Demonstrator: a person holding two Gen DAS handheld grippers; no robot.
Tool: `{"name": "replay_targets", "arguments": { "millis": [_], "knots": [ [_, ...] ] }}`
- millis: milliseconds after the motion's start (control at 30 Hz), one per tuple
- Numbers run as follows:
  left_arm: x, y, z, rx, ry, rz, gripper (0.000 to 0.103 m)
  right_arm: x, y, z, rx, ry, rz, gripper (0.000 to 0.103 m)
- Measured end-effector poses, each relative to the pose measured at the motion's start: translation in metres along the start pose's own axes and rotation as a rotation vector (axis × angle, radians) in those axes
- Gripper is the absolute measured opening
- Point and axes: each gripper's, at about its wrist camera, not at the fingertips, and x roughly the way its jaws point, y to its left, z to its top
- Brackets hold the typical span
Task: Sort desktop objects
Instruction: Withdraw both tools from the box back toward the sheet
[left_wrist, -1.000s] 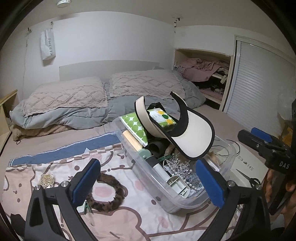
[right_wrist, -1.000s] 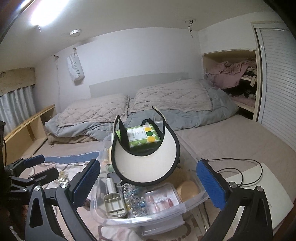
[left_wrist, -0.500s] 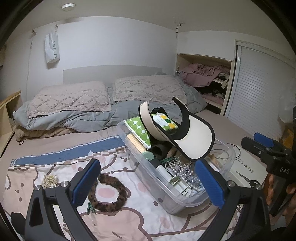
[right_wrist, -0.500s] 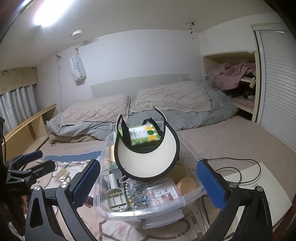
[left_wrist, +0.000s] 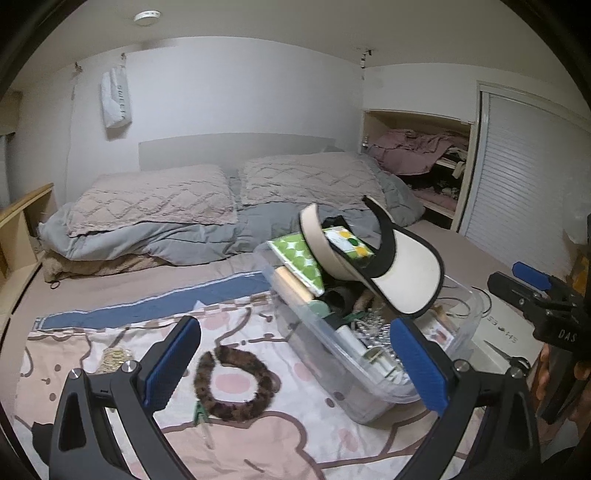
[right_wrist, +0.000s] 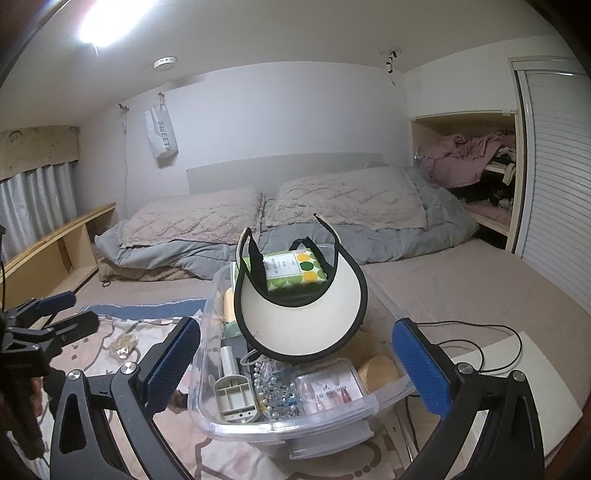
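Note:
A clear plastic bin (left_wrist: 373, 391) (right_wrist: 207, 373) stands on the patterned blanket on the bed. It holds a cream sun visor (left_wrist: 406, 273) (right_wrist: 303, 321), a green dotted tissue pack (right_wrist: 291, 271), beads, a nail set box (right_wrist: 328, 387) and other items. A brown fuzzy scrunchie (left_wrist: 236, 380) and a gold trinket (left_wrist: 114, 358) lie on the blanket left of the bin. My left gripper (left_wrist: 295, 369) is open and empty above the scrunchie. My right gripper (right_wrist: 295, 369) is open and empty, in front of the bin.
Scissors (left_wrist: 506, 356) lie on a white box (left_wrist: 498, 328) right of the bin, with a black cable (right_wrist: 476, 339) over it. Two pillows (left_wrist: 229, 188) and a grey duvet lie at the bed head. A wooden shelf (right_wrist: 55, 251) stands left, a closet right.
Both grippers have drawn back and risen slightly, so the bin looks a little farther away. Both stay open and empty.

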Motion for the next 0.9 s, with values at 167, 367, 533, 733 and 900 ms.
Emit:
{"name": "replay_targets", "arguments": {
  "millis": [167,367,533,733,900],
  "knots": [
    [-0.006,0.021,-0.006,-0.011,-0.004,0.058,0.103,0.008,0.009,0.001,0.01,0.019,0.021,0.103],
    [-0.017,0.051,-0.016,-0.027,0.006,0.128,0.103,0.016,0.031,-0.001,-0.003,0.01,0.058,0.103],
    [-0.032,0.078,-0.023,-0.047,-0.004,0.191,0.103,0.021,0.057,-0.003,-0.029,0.009,0.083,0.103],
    [-0.053,0.111,-0.032,-0.095,-0.017,0.246,0.103,0.026,0.09,-0.005,-0.069,0.02,0.126,0.103],
    [-0.072,0.136,-0.038,-0.128,-0.036,0.284,0.103,0.024,0.117,-0.007,-0.101,0.009,0.16,0.103]
  ]
}}
